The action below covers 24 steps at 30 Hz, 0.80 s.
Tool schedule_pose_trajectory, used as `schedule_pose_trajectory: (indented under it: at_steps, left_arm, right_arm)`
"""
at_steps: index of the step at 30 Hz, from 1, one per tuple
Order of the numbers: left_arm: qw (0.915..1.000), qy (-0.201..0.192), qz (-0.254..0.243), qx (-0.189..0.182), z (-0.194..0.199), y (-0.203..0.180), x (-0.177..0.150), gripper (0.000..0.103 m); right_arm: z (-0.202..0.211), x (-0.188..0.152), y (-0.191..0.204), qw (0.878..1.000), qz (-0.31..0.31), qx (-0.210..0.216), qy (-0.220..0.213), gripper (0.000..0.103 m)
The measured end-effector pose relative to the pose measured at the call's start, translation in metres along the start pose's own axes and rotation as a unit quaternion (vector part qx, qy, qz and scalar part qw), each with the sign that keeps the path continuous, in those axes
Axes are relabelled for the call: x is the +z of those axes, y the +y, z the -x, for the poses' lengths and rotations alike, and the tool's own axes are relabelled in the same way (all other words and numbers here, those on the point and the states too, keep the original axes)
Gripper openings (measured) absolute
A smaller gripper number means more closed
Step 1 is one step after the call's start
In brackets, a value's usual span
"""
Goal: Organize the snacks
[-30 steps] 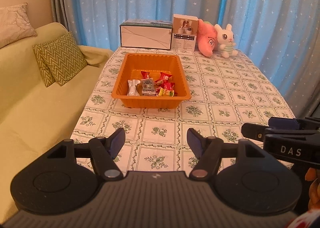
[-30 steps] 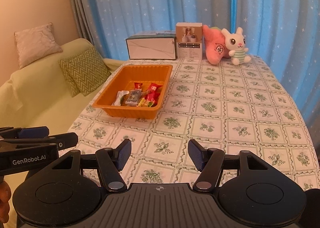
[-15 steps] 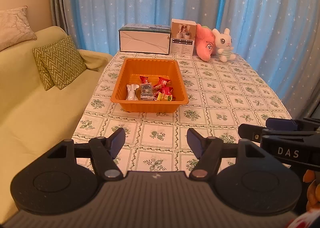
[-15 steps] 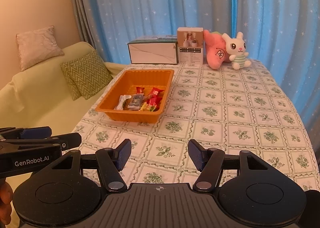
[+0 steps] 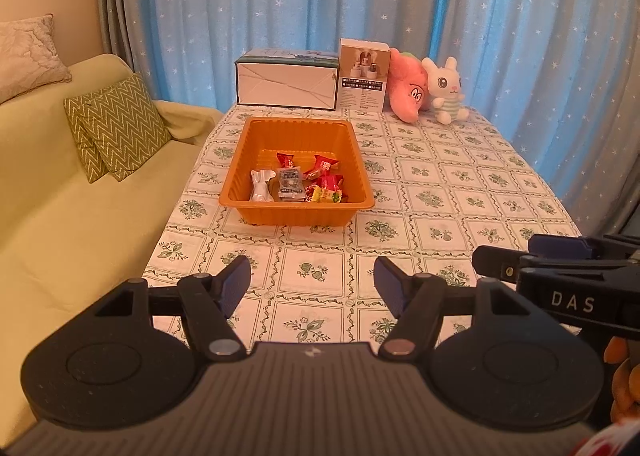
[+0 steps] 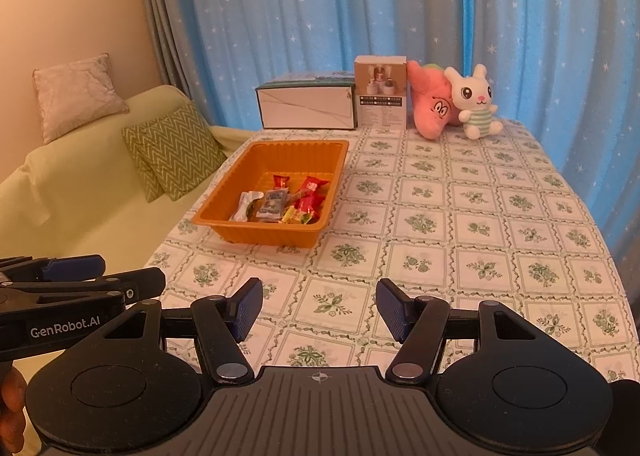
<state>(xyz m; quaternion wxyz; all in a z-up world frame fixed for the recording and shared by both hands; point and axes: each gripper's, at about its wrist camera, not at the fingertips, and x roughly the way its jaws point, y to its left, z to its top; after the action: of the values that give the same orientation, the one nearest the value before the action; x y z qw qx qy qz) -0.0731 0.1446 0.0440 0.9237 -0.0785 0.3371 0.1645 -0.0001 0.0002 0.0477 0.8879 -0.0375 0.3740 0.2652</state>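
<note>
Orange tray (image 5: pixel 362 164) of wrapped snacks (image 5: pixel 316 184) lies dead ahead of left tongs (image 5: pixel 313 283), long axis away; right tongs (image 6: pixel 319 308) sit off its right. Both tongs gape wide, empty.

1. The left gripper (image 5: pixel 313 284) is held low and roughly level, pointing forward, with its two blue-padded fingers (image 5: pixel 236 285) spread wide apart and nothing between them.
2. The right gripper (image 6: pixel 319 308) sits in the same pose, level and pointing forward, its jaws also spread wide and holding nothing.
3. The two grippers are side by side and close together, at about the same height.
4. In the left wrist view, the right gripper shows at the right edge; its fingers appear edge-on there.
5. In the right wrist view, the left gripper shows at the left edge.
6. Part of a hand (image 6: pixel 12 412) shows below the left gripper, at the picture's lower left edge.
</note>
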Motion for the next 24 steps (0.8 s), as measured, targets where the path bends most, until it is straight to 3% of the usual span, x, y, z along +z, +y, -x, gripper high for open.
schedule_pose_trajectory:
  at_steps: [24]
  left_arm:
    - [1.0,0.002,-0.003,-0.004,-0.0005,-0.0015,-0.0007,0.066]
  right_arm:
    - [-0.0012,0.0001,-0.0029,1.0,-0.003,0.0,0.002,0.063]
